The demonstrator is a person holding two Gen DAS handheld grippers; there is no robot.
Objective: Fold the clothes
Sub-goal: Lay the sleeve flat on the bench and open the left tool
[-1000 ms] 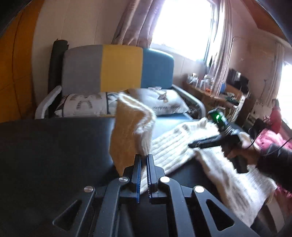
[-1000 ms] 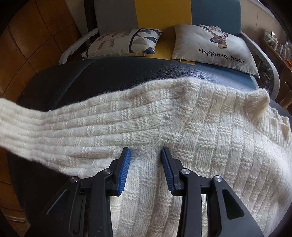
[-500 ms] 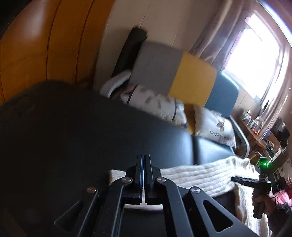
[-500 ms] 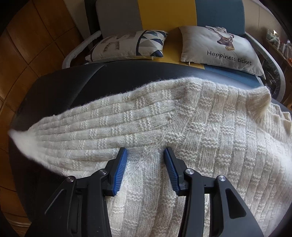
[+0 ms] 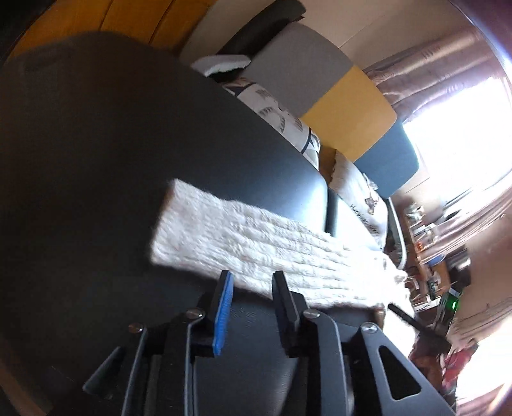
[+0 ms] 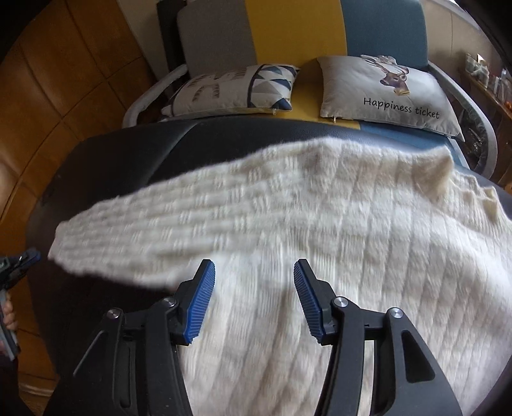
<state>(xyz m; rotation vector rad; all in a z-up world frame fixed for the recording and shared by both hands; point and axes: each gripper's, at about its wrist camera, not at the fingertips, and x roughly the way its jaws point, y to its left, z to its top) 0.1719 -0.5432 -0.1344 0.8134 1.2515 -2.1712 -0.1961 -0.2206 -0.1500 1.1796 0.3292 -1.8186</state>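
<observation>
While its jaws are opening, the left gripper (image 5: 251,281) has nothing pinched between them; the sleeve (image 5: 256,246) of one cream knitted sweater (image 6: 320,240) lies flat just beyond its tips, stretched out to the left on the black padded table (image 5: 96,144). The right gripper (image 6: 252,272) is also spreading its jaws, which stand fairly wide above the body of the sweater without pressing on the knit. That sweater covers the near right part of the table, with its single sleeve reaching left. On the far side stands one couch (image 6: 288,28) with a back in three colours: grey, yellow and blue. Two cushions lie on it, a patterned cushion (image 6: 230,89) at left and a deer cushion (image 6: 384,89) at right.
</observation>
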